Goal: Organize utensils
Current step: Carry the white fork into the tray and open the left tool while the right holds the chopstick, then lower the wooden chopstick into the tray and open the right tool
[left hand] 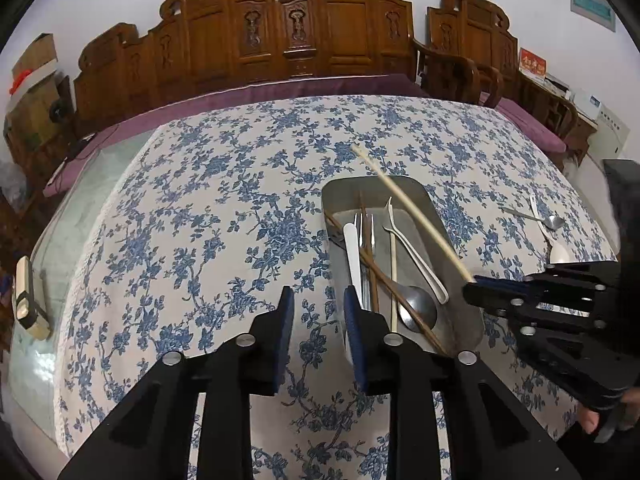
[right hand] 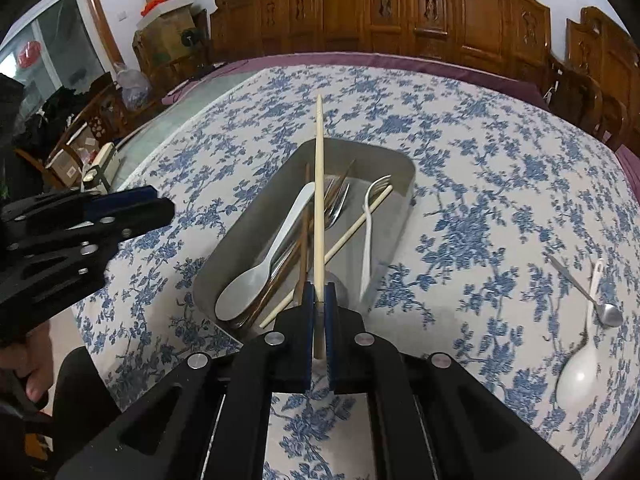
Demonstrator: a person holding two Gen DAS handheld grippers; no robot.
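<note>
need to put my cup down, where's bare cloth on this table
Free: the cloth left of the metal tray, and the far stretch beyond it. Crowded: the tray itself, and its right side, where a metal spoon and white spoon lie.

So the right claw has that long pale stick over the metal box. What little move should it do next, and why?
Probably lower the pale chopstick a little into the metal tray and then let go. The right gripper is shut on it above the tray, where another pale chopstick, forks and spoons already lie. The left gripper is open with nothing in it, beside the tray.
</note>
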